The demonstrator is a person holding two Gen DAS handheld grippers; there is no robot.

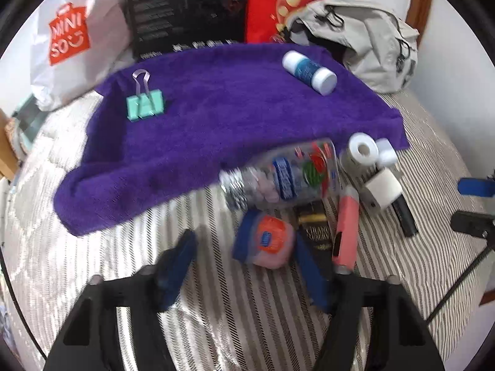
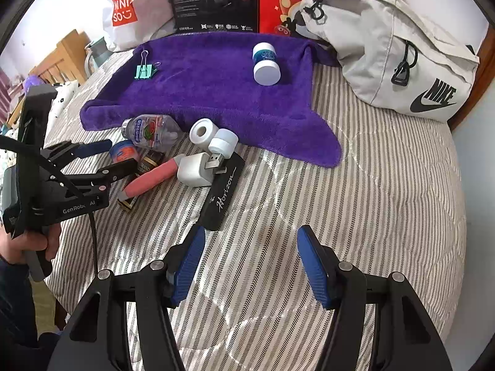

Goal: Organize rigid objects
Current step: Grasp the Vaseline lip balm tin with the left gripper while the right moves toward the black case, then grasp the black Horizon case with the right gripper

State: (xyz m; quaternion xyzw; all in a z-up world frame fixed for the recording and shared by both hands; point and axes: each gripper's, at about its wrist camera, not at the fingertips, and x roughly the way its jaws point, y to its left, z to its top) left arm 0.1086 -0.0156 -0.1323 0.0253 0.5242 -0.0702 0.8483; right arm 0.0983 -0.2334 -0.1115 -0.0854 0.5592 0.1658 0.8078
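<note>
A purple towel (image 2: 216,92) lies on the striped bed. On it rest a teal binder clip (image 2: 144,71) and a blue bottle with white caps (image 2: 265,63). In front of the towel is a cluster: a clear bottle (image 1: 278,176), a small blue jar with an orange label (image 1: 263,241), a white tape roll (image 2: 201,131), a white charger (image 2: 195,171), a pink tube (image 2: 148,182) and a black Horizon case (image 2: 222,194). My left gripper (image 1: 244,273) is open, its blue fingers on either side of the jar. My right gripper (image 2: 250,262) is open and empty above bare sheet.
A grey Nike bag (image 2: 386,52) sits at the back right. A white Miniso bag (image 2: 130,9), a black box (image 2: 213,0) and a red box (image 2: 284,3) stand behind the towel. Wooden furniture (image 2: 65,52) is beyond the bed's left edge. A hand (image 2: 27,244) holds the left gripper.
</note>
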